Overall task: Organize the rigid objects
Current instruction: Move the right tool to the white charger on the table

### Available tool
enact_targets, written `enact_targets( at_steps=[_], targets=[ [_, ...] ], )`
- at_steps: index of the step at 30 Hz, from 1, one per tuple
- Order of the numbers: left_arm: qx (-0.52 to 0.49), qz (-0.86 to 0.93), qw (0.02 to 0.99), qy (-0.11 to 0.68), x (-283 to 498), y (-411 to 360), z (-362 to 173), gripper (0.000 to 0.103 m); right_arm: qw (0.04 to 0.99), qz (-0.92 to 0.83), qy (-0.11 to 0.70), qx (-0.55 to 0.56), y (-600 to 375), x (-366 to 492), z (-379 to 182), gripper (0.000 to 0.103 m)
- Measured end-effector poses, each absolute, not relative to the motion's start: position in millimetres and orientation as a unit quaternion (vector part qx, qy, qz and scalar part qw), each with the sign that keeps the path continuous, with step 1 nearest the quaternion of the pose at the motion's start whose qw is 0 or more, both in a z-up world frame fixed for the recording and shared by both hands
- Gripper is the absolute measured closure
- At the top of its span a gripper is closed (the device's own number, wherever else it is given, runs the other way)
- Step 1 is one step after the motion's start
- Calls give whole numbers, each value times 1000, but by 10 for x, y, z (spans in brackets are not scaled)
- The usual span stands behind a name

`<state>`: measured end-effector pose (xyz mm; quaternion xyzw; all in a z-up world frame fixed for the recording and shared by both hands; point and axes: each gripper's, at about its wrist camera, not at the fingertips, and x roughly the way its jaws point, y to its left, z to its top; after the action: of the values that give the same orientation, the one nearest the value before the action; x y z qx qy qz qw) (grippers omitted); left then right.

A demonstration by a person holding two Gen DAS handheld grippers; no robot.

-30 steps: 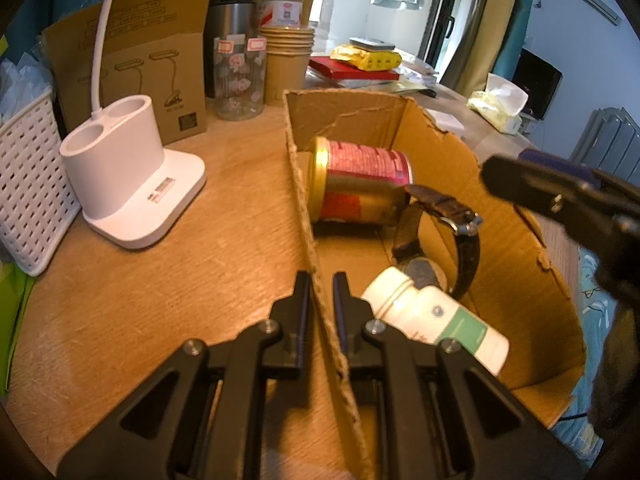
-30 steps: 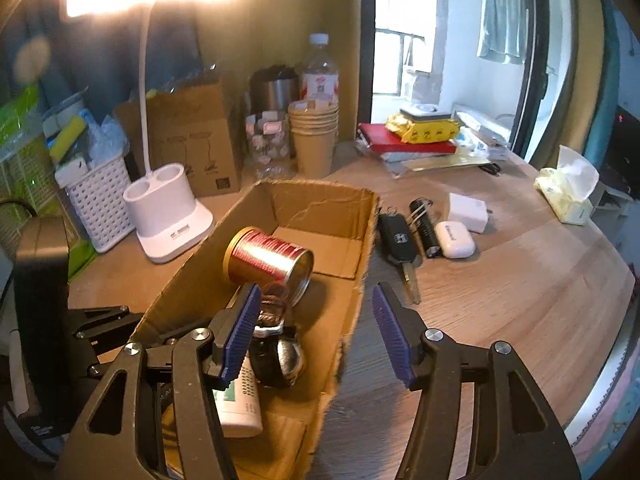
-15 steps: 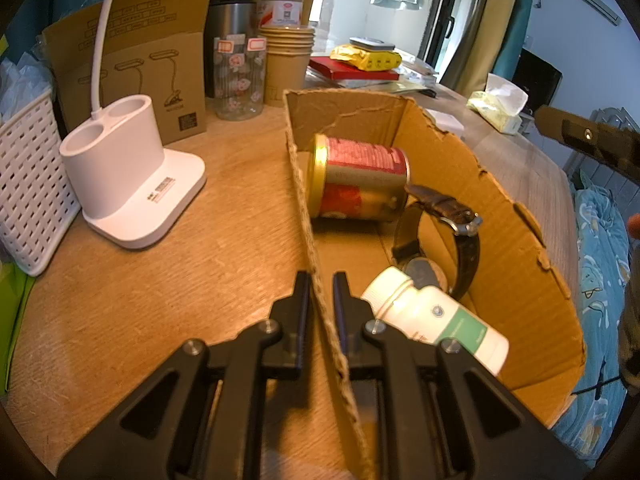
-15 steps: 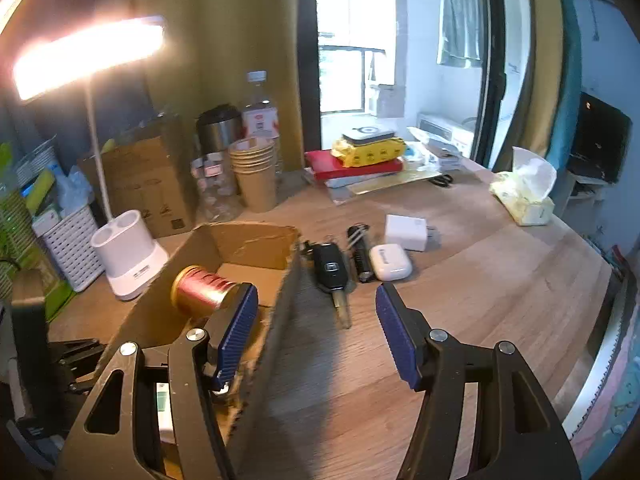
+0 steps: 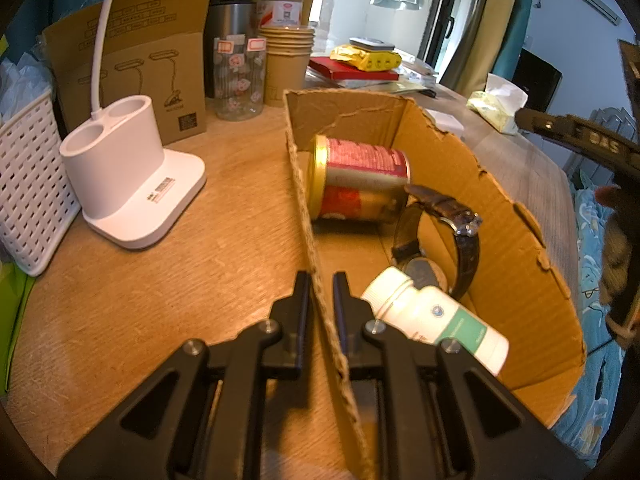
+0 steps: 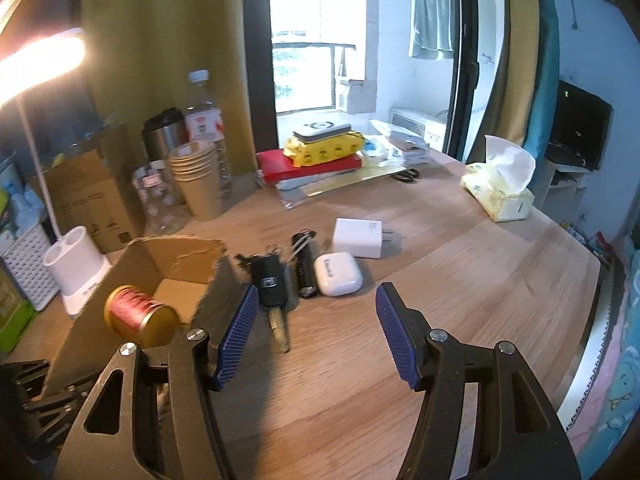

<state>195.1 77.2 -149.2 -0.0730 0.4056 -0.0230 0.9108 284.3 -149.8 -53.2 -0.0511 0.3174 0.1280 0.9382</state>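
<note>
My left gripper (image 5: 320, 292) is shut on the left wall of an open cardboard box (image 5: 492, 216). In the box lie a red and gold can (image 5: 360, 180), a dark-strapped wristwatch (image 5: 440, 232) and a white pill bottle (image 5: 436, 316). My right gripper (image 6: 314, 332) is open and empty, above the wooden table to the right of the box (image 6: 180, 260). Ahead of it lie a black car key (image 6: 272, 292), a small black flashlight (image 6: 304, 268), a white earbud case (image 6: 338, 274) and a white charger (image 6: 358, 232).
A white lamp base (image 5: 128, 176), a white basket (image 5: 28, 184), a brown carton (image 5: 140, 72), paper cups (image 5: 286, 64), a jar and bottles stand at the back left. Books with a yellow pack (image 6: 320, 152) and a tissue pack (image 6: 500, 188) lie farther back.
My right gripper has risen out of the box and swung right over the table, leaving the watch in the box. My left gripper has held still on the box wall.
</note>
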Motion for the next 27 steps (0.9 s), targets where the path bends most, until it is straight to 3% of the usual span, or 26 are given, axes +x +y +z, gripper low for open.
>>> enact_targets(
  at_steps=[27],
  targets=[
    [-79, -28, 910, 406, 1960, 788, -1502, 90, 923, 109, 364, -70, -1482, 4234, -1140, 38]
  ],
)
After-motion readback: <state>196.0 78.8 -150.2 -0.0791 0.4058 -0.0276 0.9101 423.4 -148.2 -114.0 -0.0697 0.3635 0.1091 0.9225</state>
